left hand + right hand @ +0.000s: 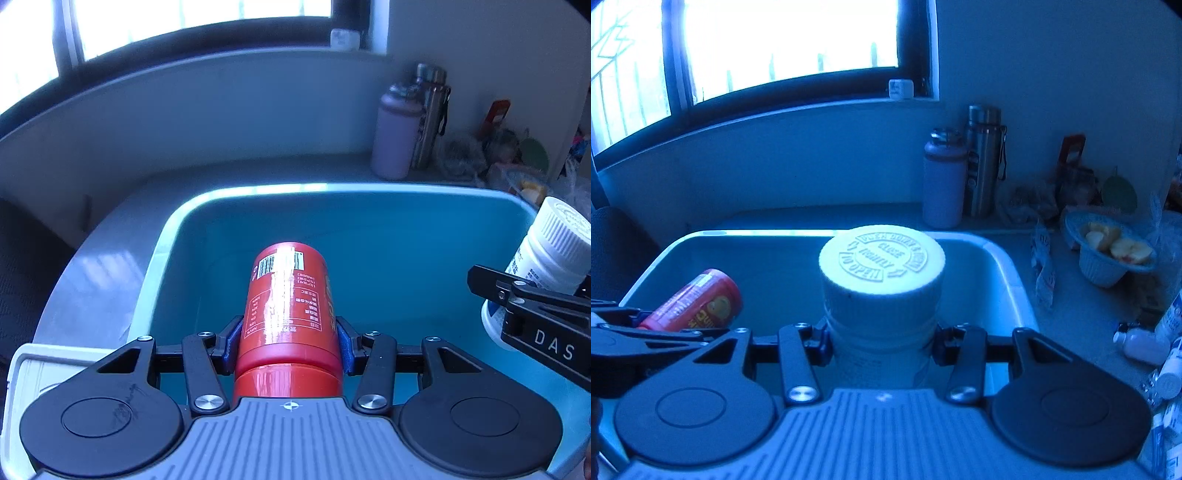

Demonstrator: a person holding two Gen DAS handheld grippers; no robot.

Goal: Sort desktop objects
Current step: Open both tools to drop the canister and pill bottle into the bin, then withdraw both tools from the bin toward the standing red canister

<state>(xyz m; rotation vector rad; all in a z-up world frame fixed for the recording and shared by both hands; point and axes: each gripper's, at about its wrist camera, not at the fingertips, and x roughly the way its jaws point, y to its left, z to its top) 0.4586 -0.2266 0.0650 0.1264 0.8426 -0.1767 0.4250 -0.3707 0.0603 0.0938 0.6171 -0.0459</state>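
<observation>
My left gripper (288, 345) is shut on a red can (290, 306), held lying forward above the inside of a blue plastic bin (388, 258). My right gripper (882, 341) is shut on a white pill bottle (882, 280) with an embossed cap, held over the same bin (1008, 273). The white bottle (546, 254) and the right gripper show at the right edge of the left wrist view. The red can (698, 301) and the left gripper show at the left of the right wrist view.
A lilac flask (395, 136) and a steel flask (432, 118) stand on the counter behind the bin. To the right are a small basket of fruit (1108, 251), plastic bags and several small bottles (1145, 345). A window and wall lie behind.
</observation>
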